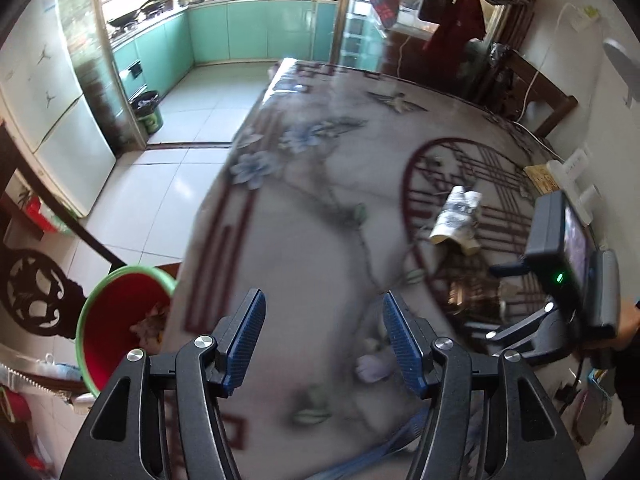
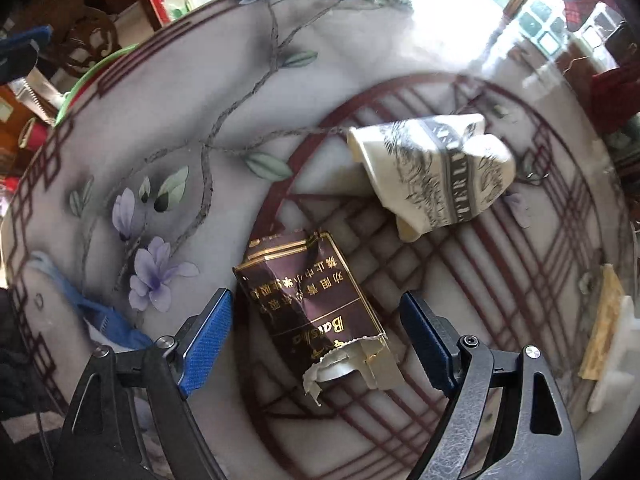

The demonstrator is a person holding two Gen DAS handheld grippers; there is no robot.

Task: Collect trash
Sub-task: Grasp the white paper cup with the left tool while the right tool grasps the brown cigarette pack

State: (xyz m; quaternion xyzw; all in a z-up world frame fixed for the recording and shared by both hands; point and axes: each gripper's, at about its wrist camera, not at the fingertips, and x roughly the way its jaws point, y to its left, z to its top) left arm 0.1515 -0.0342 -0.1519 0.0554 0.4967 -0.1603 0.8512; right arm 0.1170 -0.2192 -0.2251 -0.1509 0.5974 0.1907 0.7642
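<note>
Right gripper [image 2: 316, 344] low over the desk [image 2: 224, 80], fingers apart astride the torn brown-and-gold cigarette pack [image 2: 312, 304], not yet gripped. Crushed white patterned paper cup [image 2: 436, 172] lying beyond. Left gripper [image 1: 324, 338] spread, empty. Red green-rimmed bin [image 1: 116, 312] waiting beside the desk.

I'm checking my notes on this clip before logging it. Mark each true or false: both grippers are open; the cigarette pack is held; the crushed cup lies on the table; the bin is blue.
1. Both grippers are open: true, left gripper and right gripper.
2. The cigarette pack is held: false, it lies between the open right fingers.
3. The crushed cup lies on the table: true.
4. The bin is blue: false, red inside, green rim.
</note>
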